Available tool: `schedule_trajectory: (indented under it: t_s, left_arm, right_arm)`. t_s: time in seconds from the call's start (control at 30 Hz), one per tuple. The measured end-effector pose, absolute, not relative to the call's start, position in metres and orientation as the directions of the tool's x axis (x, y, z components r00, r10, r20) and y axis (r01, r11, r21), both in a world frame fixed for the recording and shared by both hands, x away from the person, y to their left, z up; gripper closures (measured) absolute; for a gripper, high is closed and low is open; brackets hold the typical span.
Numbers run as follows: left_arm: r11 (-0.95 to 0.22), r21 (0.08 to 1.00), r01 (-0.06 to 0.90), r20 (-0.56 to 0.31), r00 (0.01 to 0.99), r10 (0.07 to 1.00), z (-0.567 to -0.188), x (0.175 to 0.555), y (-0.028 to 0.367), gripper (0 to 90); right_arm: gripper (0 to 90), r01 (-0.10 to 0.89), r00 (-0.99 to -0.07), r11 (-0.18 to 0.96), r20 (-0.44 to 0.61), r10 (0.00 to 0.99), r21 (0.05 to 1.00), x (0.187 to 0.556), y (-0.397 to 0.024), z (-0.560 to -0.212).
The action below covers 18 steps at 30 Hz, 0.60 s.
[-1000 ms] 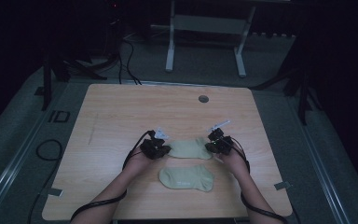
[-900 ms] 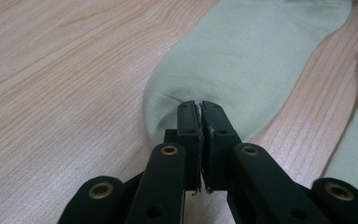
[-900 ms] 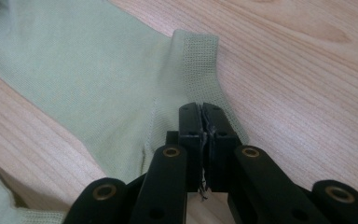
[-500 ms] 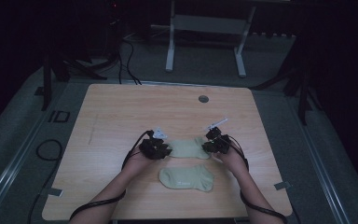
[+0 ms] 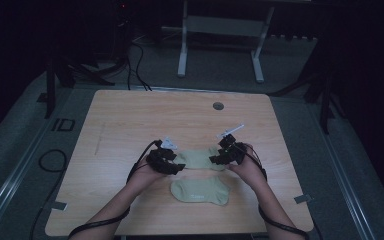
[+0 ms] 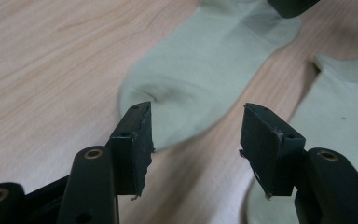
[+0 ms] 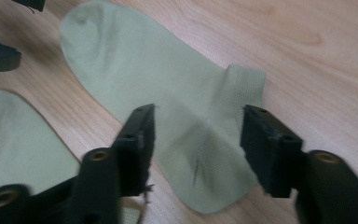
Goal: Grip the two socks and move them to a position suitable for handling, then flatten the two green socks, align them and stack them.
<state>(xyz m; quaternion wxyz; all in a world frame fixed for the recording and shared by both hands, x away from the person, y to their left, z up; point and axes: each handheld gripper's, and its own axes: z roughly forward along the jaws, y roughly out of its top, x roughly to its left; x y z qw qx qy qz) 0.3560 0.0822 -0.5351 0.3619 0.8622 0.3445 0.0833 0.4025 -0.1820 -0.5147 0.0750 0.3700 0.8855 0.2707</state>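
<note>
Two pale green ankle socks lie flat on the desk, near its front edge and around the middle of its width. The far sock (image 5: 197, 159) is a soft, fine knit with a rounded toe and a ribbed cuff (image 7: 247, 88); in the right gripper view the heel area shows a slightly coarser weave with a small dark crease. The near sock (image 5: 200, 191) lies just beside it, apart by a thin strip of bare wood, and has the same matte, slightly fuzzy cloth.

The left gripper (image 6: 196, 140) hovers at the toe end of the far sock, its black, blocky fingers (image 6: 137, 140) spread wide with nothing between them. The right gripper (image 7: 196, 142) sits over the cuff and heel end of the same sock, its fingers (image 7: 265, 144) likewise parted and empty, the cloth showing through the gap. Whether either touches the sock cannot be told. Each gripper is held in a hand (image 5: 142, 175), with black cables trailing back along the forearms.

The desk (image 5: 130, 120) is light wood with a fine straight grain, rounded corners and a small round grommet (image 5: 218, 106) near its far edge. Around it lies grey carpet; beyond, in a dark room, stand the white legs of a frame (image 5: 182, 50) and loose black cables (image 5: 137, 60).
</note>
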Motion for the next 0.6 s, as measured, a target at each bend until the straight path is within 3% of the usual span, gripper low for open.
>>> schedule_trajectory:
  t_s: [0.2,0.6]
  left_arm:
    - [-0.503,0.675,0.54,-0.118,0.752,0.649,-0.527,0.343,0.088,42.3]
    - [-0.527,0.65,0.548,-0.121,0.759,0.64,-0.527,0.307,0.097,41.8]
  right_arm:
    - [38.6,0.586,-0.729,0.58,0.056,0.682,0.566,0.392,-0.185,-0.504]
    - [48.7,0.575,-0.745,0.58,0.076,0.663,0.577,0.354,-0.206,-0.498]
